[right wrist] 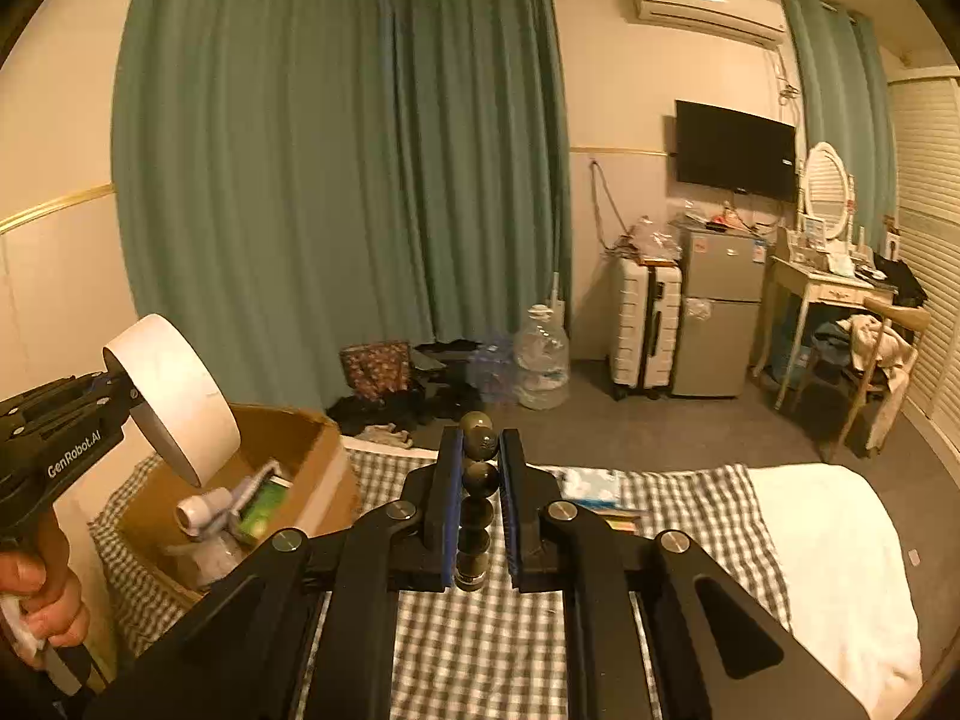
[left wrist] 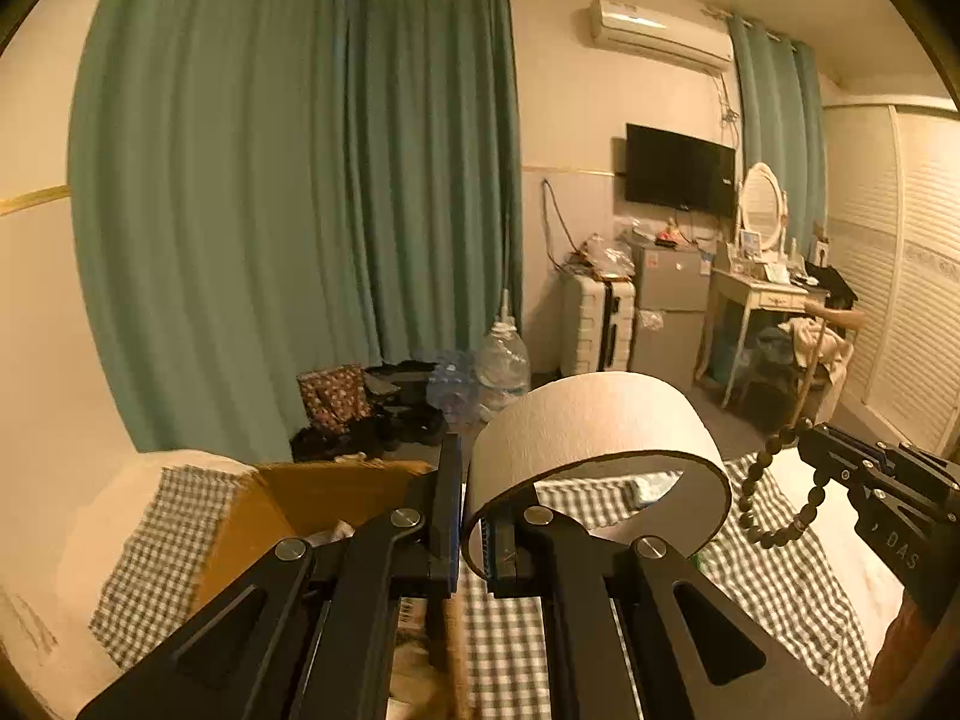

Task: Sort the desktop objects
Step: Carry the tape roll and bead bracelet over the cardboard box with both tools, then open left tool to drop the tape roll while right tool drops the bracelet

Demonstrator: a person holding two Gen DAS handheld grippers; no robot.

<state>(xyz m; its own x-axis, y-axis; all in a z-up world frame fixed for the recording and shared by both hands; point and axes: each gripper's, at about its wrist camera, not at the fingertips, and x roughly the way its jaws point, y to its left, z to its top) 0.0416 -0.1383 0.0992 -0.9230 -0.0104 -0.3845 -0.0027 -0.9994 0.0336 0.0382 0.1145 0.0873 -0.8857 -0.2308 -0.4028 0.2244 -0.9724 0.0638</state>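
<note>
Cardboard box (left wrist: 312, 498) partly behind fingers (left wrist: 447, 504)

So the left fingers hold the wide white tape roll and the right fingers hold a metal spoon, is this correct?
Not quite. The left fingers do hold the wide white tape roll, but the right fingers hold a dark round-bead bracelet, as the right wrist view shows.

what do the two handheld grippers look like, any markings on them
Both are matte black, angular linkage frames with round silver pivot bolts and triangular cut-outs. The fingers carry blue ribbed pads. The left gripper has white "GenRobot.AI" lettering on its side; the right gripper shows pale embossed "DAS" letters. No cables or sleeves are visible.
</note>
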